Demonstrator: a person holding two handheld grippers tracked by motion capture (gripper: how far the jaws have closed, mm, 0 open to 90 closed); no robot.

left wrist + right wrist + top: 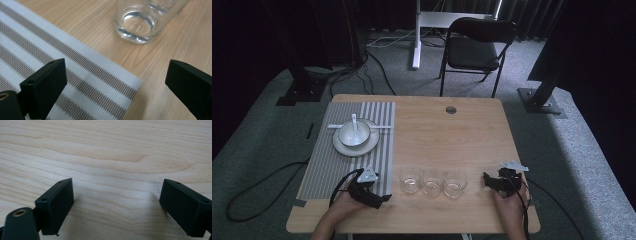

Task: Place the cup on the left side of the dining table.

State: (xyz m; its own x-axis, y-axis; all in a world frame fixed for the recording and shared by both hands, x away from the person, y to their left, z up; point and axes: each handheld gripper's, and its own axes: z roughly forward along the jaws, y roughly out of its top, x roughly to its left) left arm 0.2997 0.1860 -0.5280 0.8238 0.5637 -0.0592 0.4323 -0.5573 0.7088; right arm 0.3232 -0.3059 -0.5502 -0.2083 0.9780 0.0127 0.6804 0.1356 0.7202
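Left gripper point(116, 82) fingers wide, empty | glass point(137, 23) ahead, apart | placemat point(62, 65) beneath

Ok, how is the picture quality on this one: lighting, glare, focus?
High view: dim overall, dark surroundings, the table evenly lit, the three glasses small and soft. Left gripper view: bright, placemat weave sharp, highlights glinting in the nearest glass. Right gripper view: sharp wood grain, soft shadows beside the black jaws, no glare.
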